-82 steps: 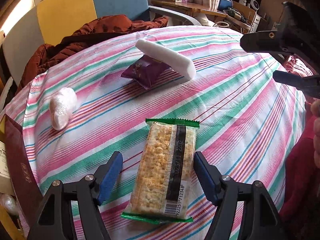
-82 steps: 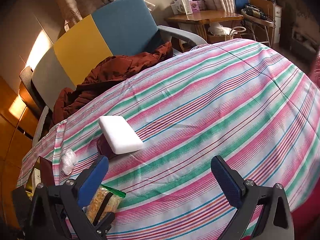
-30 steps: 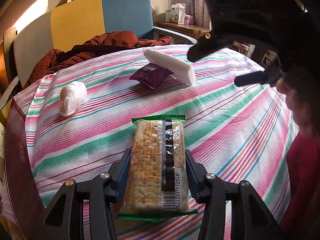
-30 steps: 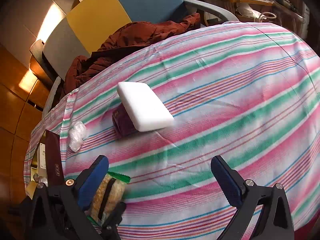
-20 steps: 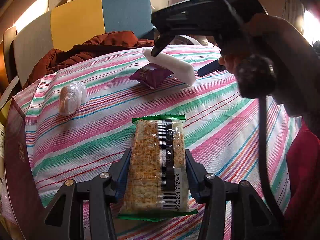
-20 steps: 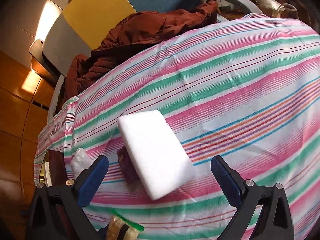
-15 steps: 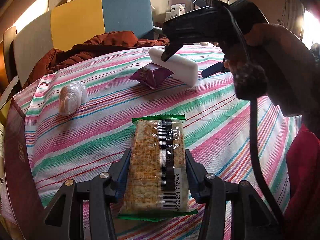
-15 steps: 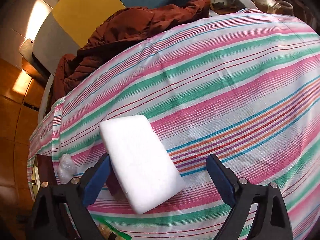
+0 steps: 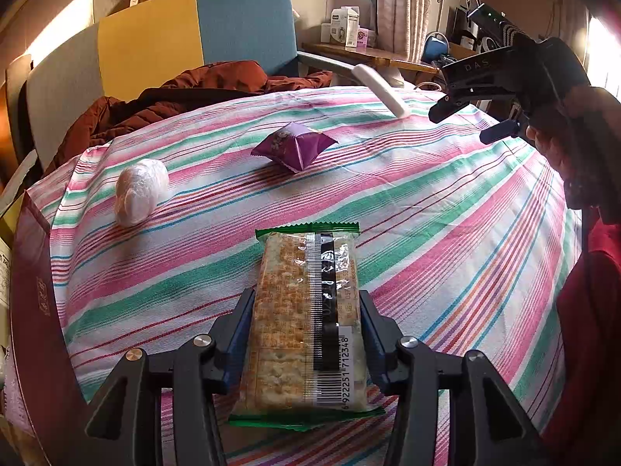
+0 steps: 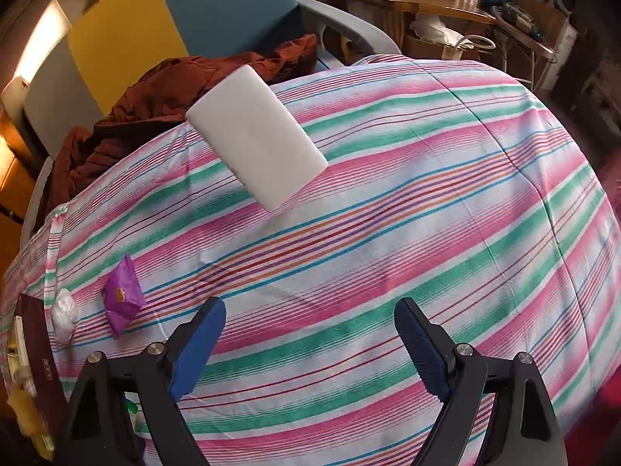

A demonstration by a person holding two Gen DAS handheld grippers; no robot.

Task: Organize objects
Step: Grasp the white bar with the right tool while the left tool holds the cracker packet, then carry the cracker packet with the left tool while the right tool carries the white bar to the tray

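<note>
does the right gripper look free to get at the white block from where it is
Probably yes: the right gripper is open and empty, and only bare striped cloth lies between its fingers and the white block, which sits tilted at the far edge.

left tongs (image 9: 306, 334) clamped, right tongs (image 10: 310, 345) agape

We see a round table under a striped tablecloth (image 9: 446, 209), a purple snack packet (image 9: 293, 146) near its middle, a plastic-wrapped white ball (image 9: 140, 190) towards its left edge, a cracker pack (image 9: 306, 318) at the near edge, a white foam block (image 10: 256, 136) by the far edge.
</note>
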